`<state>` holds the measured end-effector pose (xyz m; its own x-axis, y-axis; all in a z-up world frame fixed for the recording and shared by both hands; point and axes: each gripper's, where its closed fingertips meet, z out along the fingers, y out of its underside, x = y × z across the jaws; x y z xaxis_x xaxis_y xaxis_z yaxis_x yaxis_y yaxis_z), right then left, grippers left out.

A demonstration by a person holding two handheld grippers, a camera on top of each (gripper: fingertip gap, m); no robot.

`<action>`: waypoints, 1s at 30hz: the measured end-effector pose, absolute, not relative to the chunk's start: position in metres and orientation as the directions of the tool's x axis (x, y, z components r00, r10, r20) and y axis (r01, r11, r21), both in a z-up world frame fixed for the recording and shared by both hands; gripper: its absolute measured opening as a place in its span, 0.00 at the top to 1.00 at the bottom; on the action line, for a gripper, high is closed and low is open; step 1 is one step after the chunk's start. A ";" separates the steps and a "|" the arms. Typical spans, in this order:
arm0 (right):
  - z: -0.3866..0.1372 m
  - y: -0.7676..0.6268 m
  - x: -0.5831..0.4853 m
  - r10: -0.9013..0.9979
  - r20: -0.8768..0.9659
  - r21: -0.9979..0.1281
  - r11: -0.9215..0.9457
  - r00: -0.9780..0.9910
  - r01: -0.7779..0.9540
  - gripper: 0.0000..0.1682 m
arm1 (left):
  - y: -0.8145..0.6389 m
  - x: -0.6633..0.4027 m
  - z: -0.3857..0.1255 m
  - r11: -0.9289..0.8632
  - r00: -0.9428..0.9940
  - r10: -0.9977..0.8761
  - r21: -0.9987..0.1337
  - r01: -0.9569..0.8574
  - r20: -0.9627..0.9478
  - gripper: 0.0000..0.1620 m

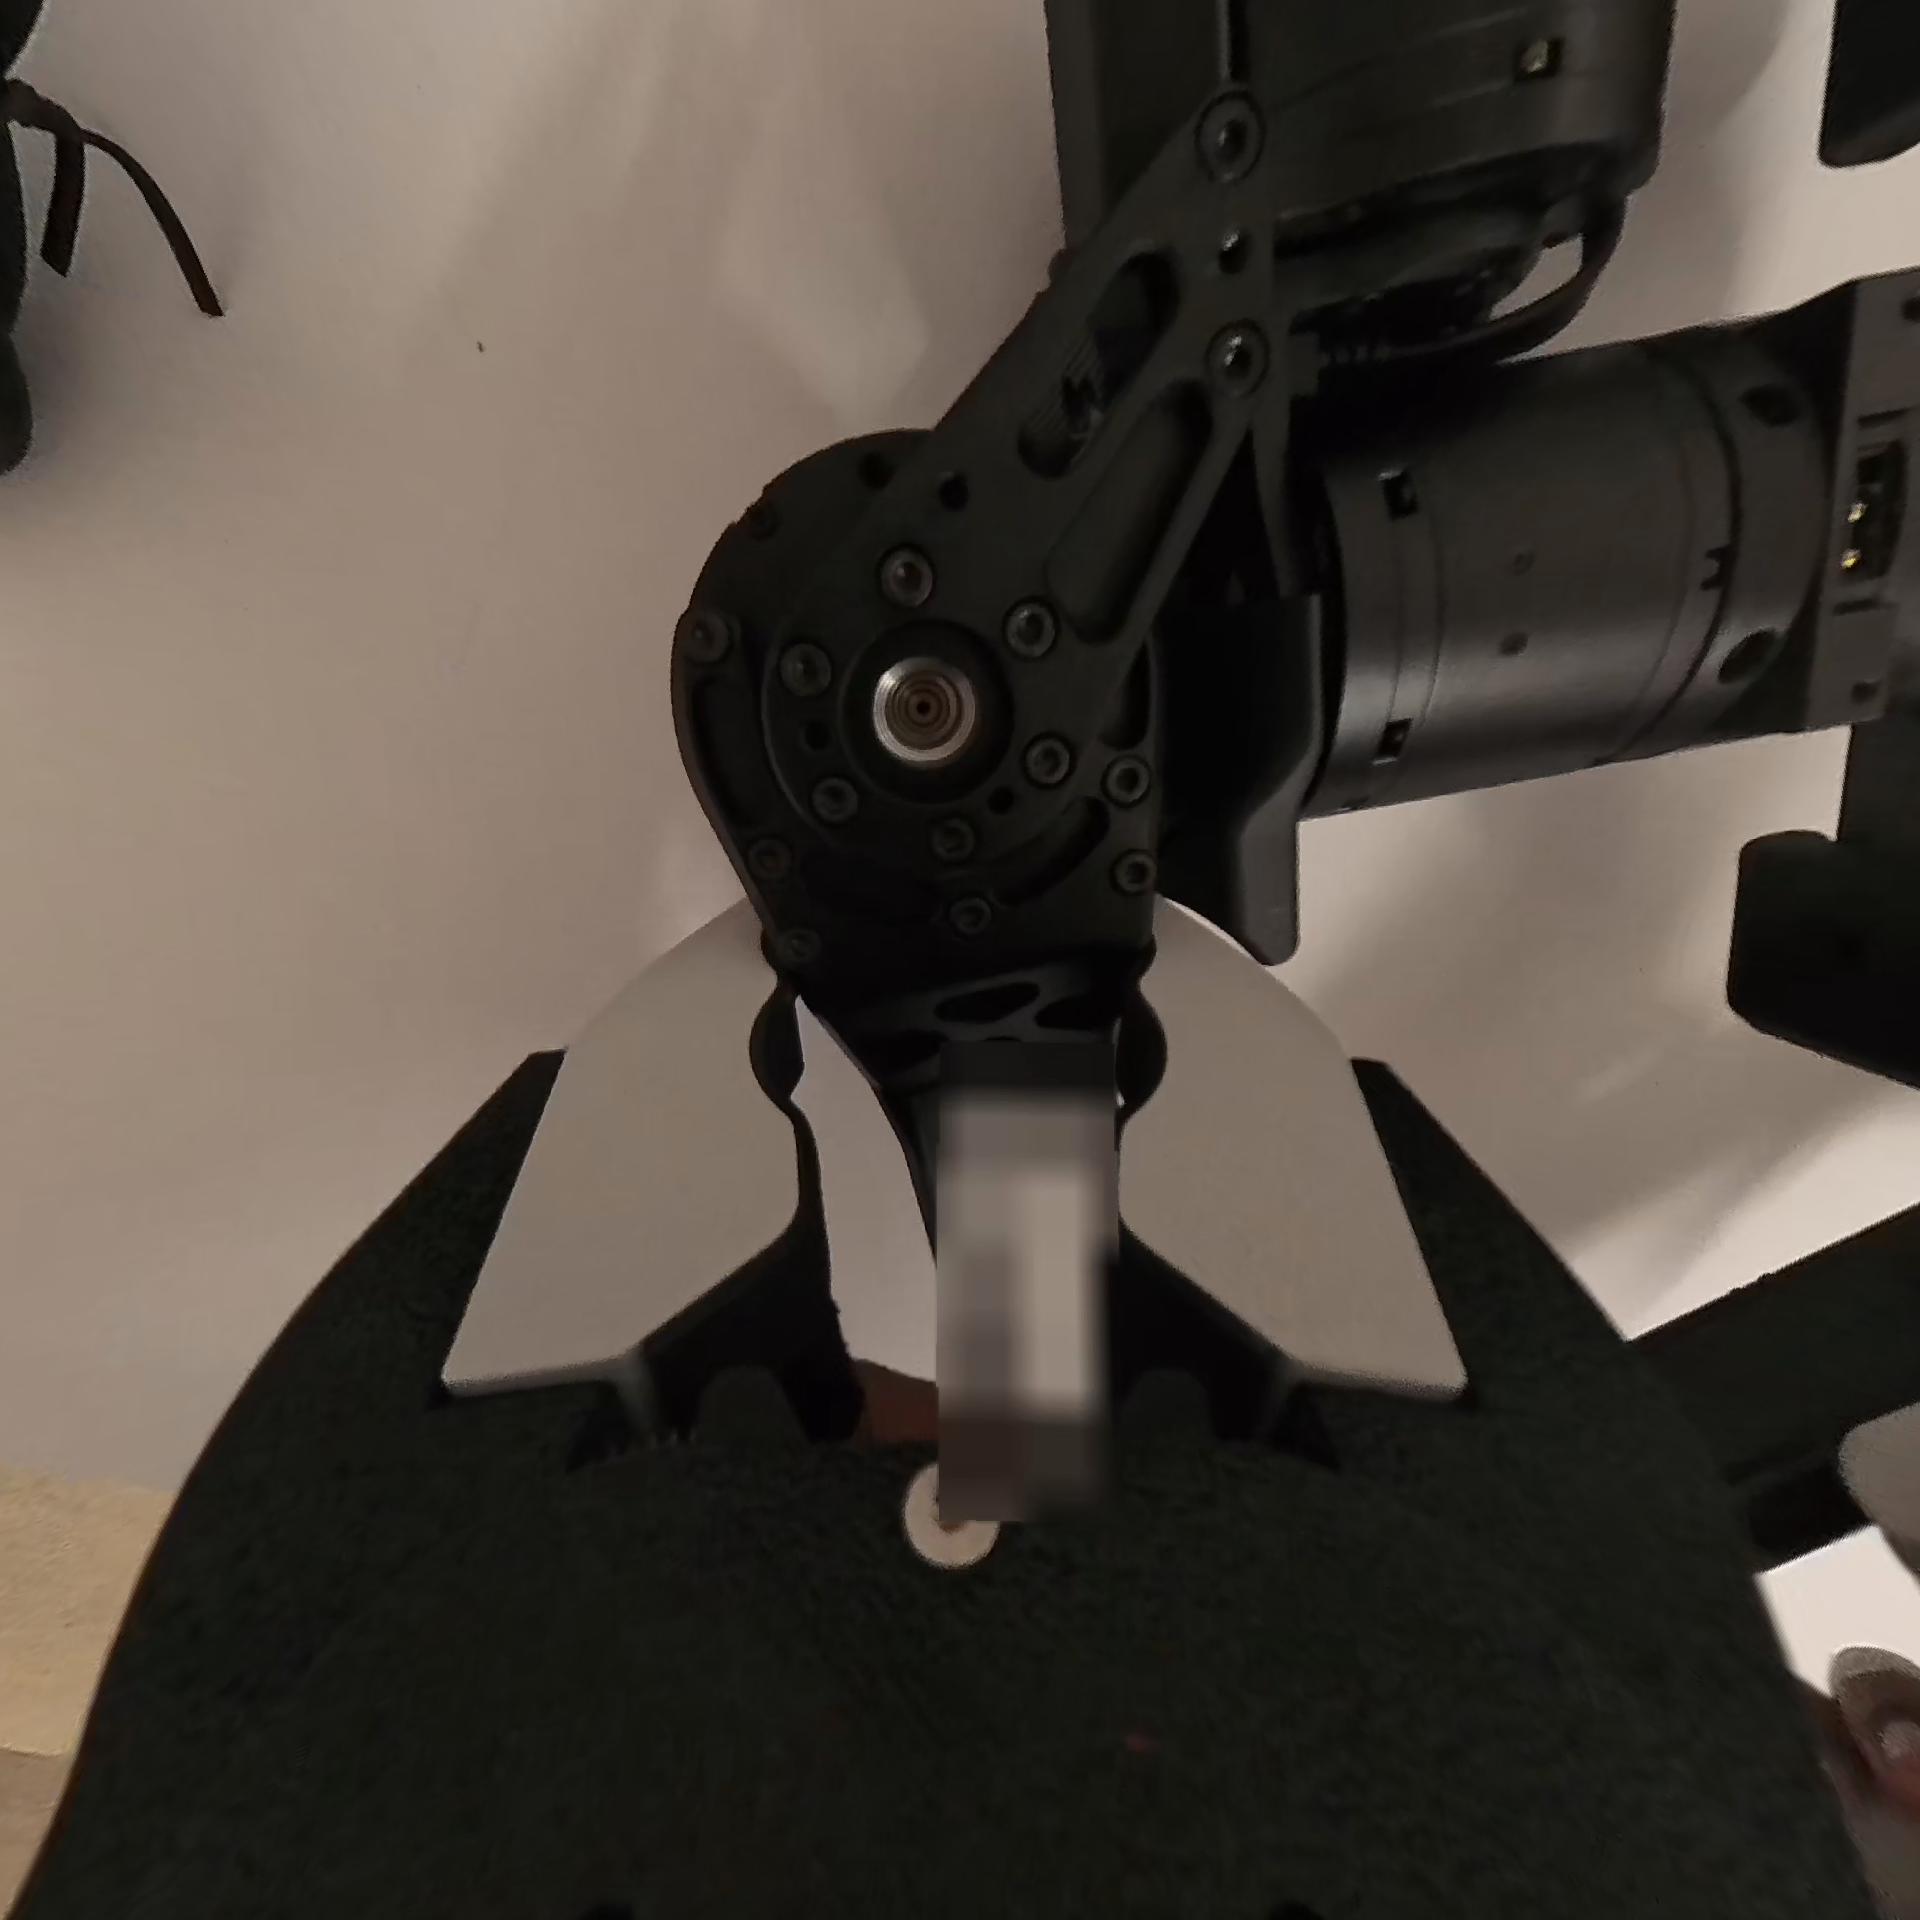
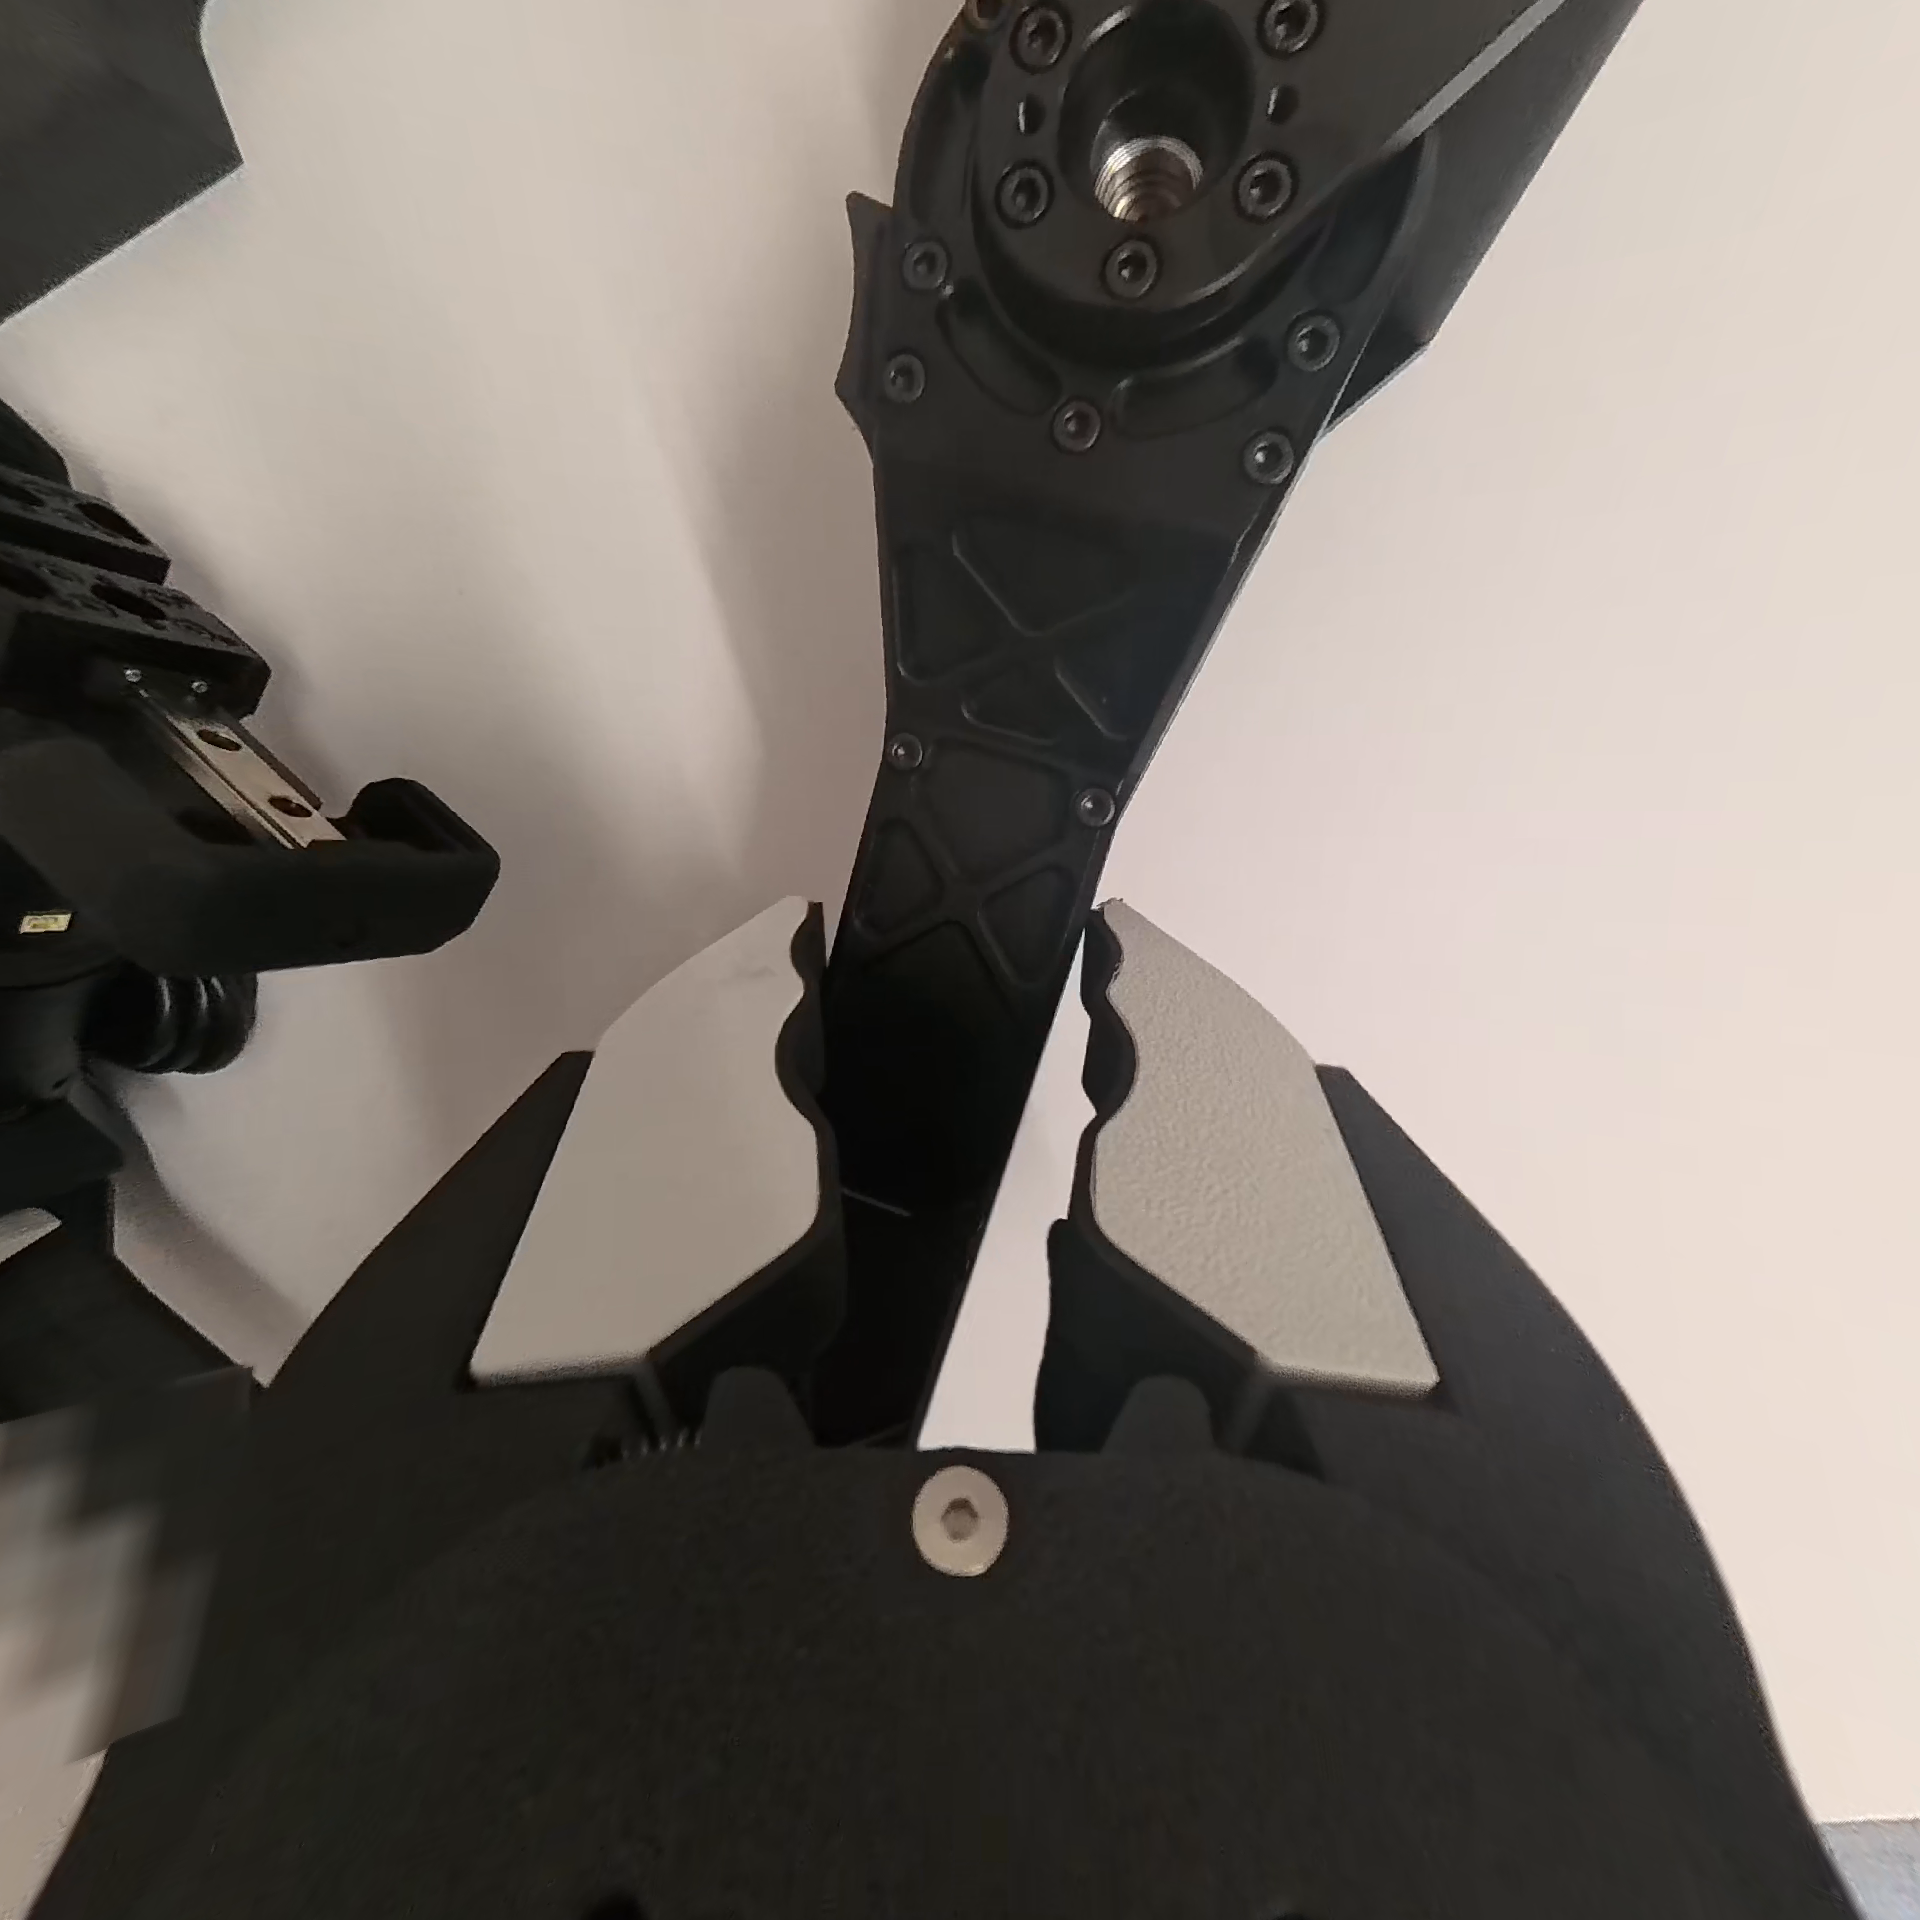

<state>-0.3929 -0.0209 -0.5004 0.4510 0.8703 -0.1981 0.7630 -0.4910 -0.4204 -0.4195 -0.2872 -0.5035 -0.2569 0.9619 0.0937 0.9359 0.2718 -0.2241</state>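
Note:
In the left wrist view my left gripper (image 1: 956,935) is shut on the lower end of a black robot-arm joint (image 1: 914,717), a round housing with a silver bolt at its centre. A slotted black link (image 1: 1143,416) rises from it to a black motor cylinder (image 1: 1538,582). In the right wrist view my right gripper (image 2: 956,914) is shut on a long black ribbed link (image 2: 997,675), with both pads against its edges. That link widens at the top into a round bolted joint (image 2: 1143,156). The left gripper also shows in the right wrist view (image 2: 260,831), apart from the link.
A white surface (image 1: 416,520) lies behind everything. A dark strap (image 1: 125,197) hangs at the top left. Black machine parts stand at the right (image 1: 1818,935). Fingertips (image 1: 1870,1714) show at the lower right. A black block (image 2: 94,104) sits top left in the right wrist view. The black motor cylinder (image 1: 1538,582) is about 7 cm from my left fingertips and 20 cm from my right.

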 end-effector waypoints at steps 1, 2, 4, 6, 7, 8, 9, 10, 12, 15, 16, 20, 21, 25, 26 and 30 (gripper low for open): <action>-0.500 -0.021 -0.392 0.877 -0.205 -0.417 -0.480 0.435 0.772 0.72 | -0.287 -0.419 -0.503 0.256 -0.240 0.966 -0.223 0.940 0.099 0.64; -0.498 -0.021 -0.391 0.889 -0.198 -0.415 -0.457 0.412 0.787 0.71 | -0.287 -0.419 -0.503 0.238 -0.220 0.970 -0.224 0.945 0.106 0.63; -0.488 -0.014 -0.386 0.917 -0.122 -0.449 -0.392 0.380 0.803 0.65 | -0.288 -0.418 -0.497 0.196 -0.173 0.979 -0.247 0.949 0.112 0.61; -0.478 -0.009 -0.378 0.930 -0.066 -0.470 -0.348 0.362 0.811 0.60 | -0.289 -0.415 -0.487 0.153 -0.126 0.986 -0.288 0.945 0.108 0.63; -0.474 -0.007 -0.372 0.933 -0.036 -0.479 -0.331 0.358 0.813 0.57 | -0.290 -0.412 -0.481 0.138 -0.109 0.988 -0.308 0.942 0.109 0.64; -0.469 -0.004 -0.365 0.935 -0.002 -0.487 -0.310 0.354 0.817 0.60 | -0.290 -0.407 -0.476 0.122 -0.091 0.990 -0.319 0.940 0.112 0.65; -0.463 -0.004 -0.358 0.939 0.020 -0.495 -0.289 0.344 0.819 0.61 | -0.292 -0.402 -0.470 0.105 -0.075 0.992 -0.329 0.938 0.102 0.69; -0.457 -0.006 -0.351 0.942 0.031 -0.505 -0.275 0.335 0.818 0.60 | -0.294 -0.397 -0.463 0.084 -0.051 0.993 -0.344 0.935 0.103 0.70; -0.442 -0.010 -0.335 0.949 0.055 -0.533 -0.235 0.310 0.813 0.62 | -0.292 -0.390 -0.446 0.025 0.027 0.991 -0.390 0.921 0.127 0.74; -0.418 -0.015 -0.305 0.947 0.105 -0.576 -0.191 0.304 0.795 0.77 | -0.287 -0.379 -0.418 -0.091 0.177 0.975 -0.478 0.874 0.137 0.93; -0.411 -0.018 -0.295 0.946 0.110 -0.587 -0.185 0.304 0.788 0.81 | -0.283 -0.373 -0.409 -0.129 0.229 0.963 -0.501 0.856 0.143 0.97; -0.380 -0.029 -0.254 0.939 0.118 -0.619 -0.186 0.325 0.763 0.99 | -0.270 -0.351 -0.377 -0.229 0.388 0.905 -0.568 0.791 0.176 1.00; -0.370 -0.032 -0.245 0.938 0.119 -0.632 -0.182 0.326 0.754 1.00 | -0.269 -0.346 -0.369 -0.247 0.415 0.893 -0.584 0.773 0.172 1.00; -0.333 -0.048 -0.216 0.946 0.101 -0.679 -0.160 0.307 0.717 1.00 | -0.265 -0.325 -0.348 -0.344 0.528 0.840 -0.627 0.699 0.128 1.00; -0.324 -0.052 -0.211 0.951 0.092 -0.694 -0.152 0.297 0.704 1.00 | -0.265 -0.320 -0.345 -0.370 0.555 0.824 -0.633 0.680 0.115 1.00; -0.300 -0.067 -0.186 0.963 0.076 -0.716 -0.128 0.259 0.687 1.00 | -0.261 -0.296 -0.334 -0.448 0.629 0.773 -0.628 0.636 0.087 0.99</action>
<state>-0.1863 -0.0668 -0.3003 0.2587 0.9629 0.0763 0.6868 -0.1278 -0.7156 -0.2956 -0.2613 -0.3338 0.6289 0.7727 0.0865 0.6365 -0.4477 -0.6280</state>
